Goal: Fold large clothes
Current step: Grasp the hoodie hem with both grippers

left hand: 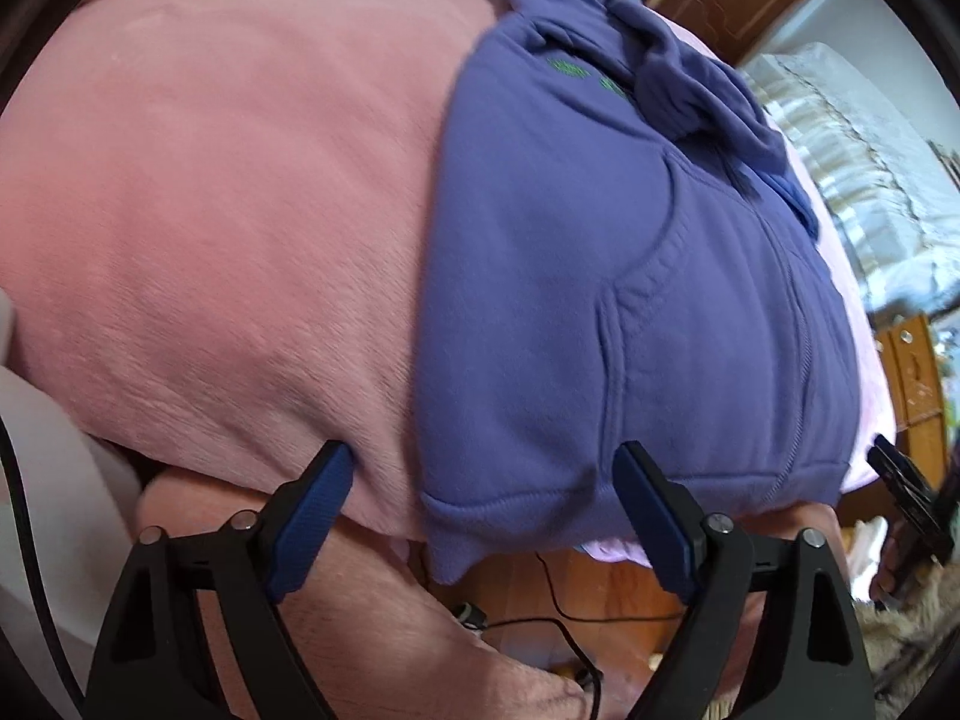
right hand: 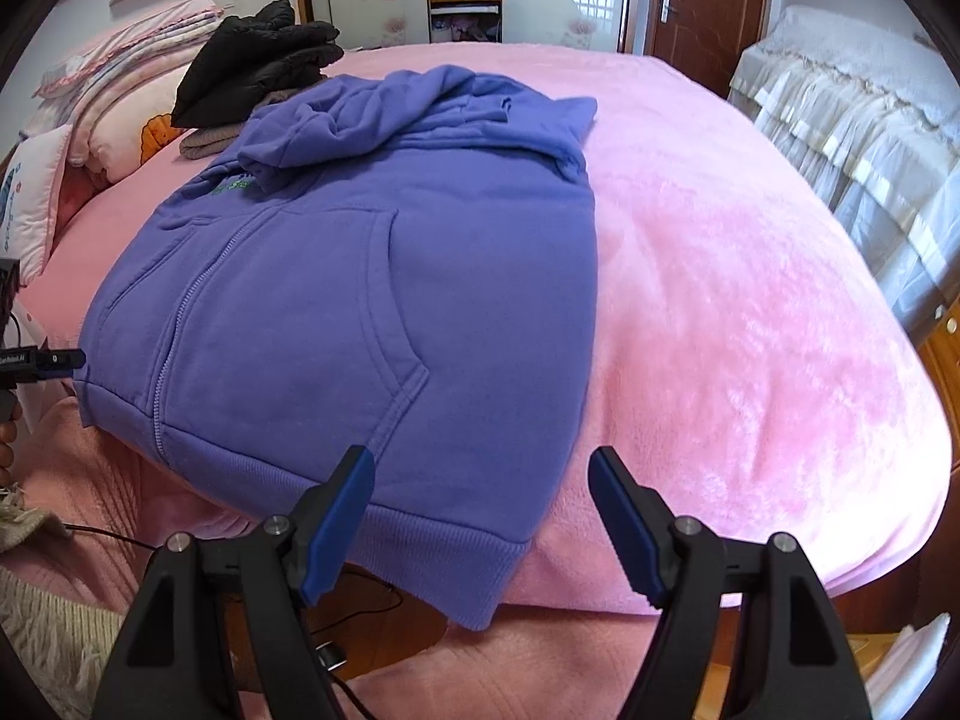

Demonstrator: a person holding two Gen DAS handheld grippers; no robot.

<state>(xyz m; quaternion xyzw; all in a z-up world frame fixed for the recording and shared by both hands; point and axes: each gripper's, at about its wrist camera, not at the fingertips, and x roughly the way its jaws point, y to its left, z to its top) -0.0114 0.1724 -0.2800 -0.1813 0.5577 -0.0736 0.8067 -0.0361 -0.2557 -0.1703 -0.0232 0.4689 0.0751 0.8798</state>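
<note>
Pink bed [right hand: 720, 300], purple hoodie [right hand: 360, 276] hem just ahead of both spread-open, empty grippers: left gripper [left hand: 483, 516], right gripper [right hand: 480, 516].

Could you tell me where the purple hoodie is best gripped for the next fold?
Probably the ribbed hem corners of the purple hoodie, which overhang the near bed edge. Come in from the foot side, the open right tongs at one corner, the open left tongs at the other.

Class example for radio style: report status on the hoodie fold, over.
Left gripper open, right gripper open, both at hem. Purple hoodie flat on pink blanket, sleeves bunched on top. Nothing blocking.
</note>
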